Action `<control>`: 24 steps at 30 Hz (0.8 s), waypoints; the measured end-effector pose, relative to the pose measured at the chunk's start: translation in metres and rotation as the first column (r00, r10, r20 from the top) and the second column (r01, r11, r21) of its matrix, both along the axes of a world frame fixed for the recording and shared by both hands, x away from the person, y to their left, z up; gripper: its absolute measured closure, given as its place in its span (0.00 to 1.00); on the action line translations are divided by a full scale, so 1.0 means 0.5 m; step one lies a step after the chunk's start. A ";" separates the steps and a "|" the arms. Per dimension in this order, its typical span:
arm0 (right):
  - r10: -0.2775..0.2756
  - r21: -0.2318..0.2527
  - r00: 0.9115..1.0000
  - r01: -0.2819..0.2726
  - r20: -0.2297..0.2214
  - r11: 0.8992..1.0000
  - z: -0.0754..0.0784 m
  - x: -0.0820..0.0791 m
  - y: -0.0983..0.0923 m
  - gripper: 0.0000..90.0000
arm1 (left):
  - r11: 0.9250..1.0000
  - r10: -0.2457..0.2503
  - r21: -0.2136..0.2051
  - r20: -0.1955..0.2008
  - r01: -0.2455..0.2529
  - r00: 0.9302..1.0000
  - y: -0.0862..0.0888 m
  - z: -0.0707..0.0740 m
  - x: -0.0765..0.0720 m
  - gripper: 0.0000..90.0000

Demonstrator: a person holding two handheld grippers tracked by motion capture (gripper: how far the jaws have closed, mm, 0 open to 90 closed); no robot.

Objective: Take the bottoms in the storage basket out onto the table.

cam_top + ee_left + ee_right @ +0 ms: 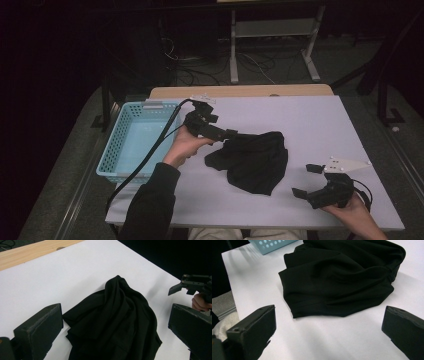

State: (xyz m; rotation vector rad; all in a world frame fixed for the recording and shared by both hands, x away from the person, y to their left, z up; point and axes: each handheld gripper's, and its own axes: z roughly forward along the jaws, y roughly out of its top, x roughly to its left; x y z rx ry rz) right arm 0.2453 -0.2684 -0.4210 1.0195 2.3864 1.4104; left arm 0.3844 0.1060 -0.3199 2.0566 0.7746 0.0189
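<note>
A crumpled black cloth point(252, 160) lies in a heap on the middle of the white table point(310, 120). My left gripper point(231, 134) is held by a hand at the cloth's upper left edge. In the left gripper view its jaws are wide apart, so my left gripper point(115, 315) is open, with the cloth point(115, 322) just ahead between them. My right gripper point(306, 180) hovers open near the front right of the table, a little right of the cloth. In the right gripper view the cloth point(342, 280) lies beyond the open gripper point(329, 315), apart from it.
A light blue perforated basket point(112, 145) stands at the table's left edge, with nothing showing inside it; a corner of the basket point(272, 243) appears in the right gripper view. A wooden strip point(240, 91) runs along the far edge. Cables and a metal frame point(272, 30) lie beyond.
</note>
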 end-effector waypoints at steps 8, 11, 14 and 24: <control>0.001 0.000 1.000 -0.001 0.000 1.000 0.000 0.000 0.000 0.00 | 1.000 0.016 0.005 0.003 -0.016 1.000 0.034 -0.011 -0.019 0.00; 0.003 -0.003 1.000 -0.003 0.001 1.000 0.000 0.001 0.001 0.00 | 1.000 0.017 0.011 0.006 -0.017 1.000 0.047 -0.016 -0.026 0.00; 0.003 -0.004 1.000 -0.003 0.000 1.000 -0.001 0.001 0.001 0.00 | 1.000 0.029 0.007 0.008 -0.029 1.000 0.059 -0.017 -0.033 0.00; 0.005 -0.005 1.000 -0.005 -0.001 1.000 -0.001 0.001 0.002 0.00 | 0.998 0.058 -0.008 0.026 -0.058 0.998 0.094 -0.021 -0.053 0.00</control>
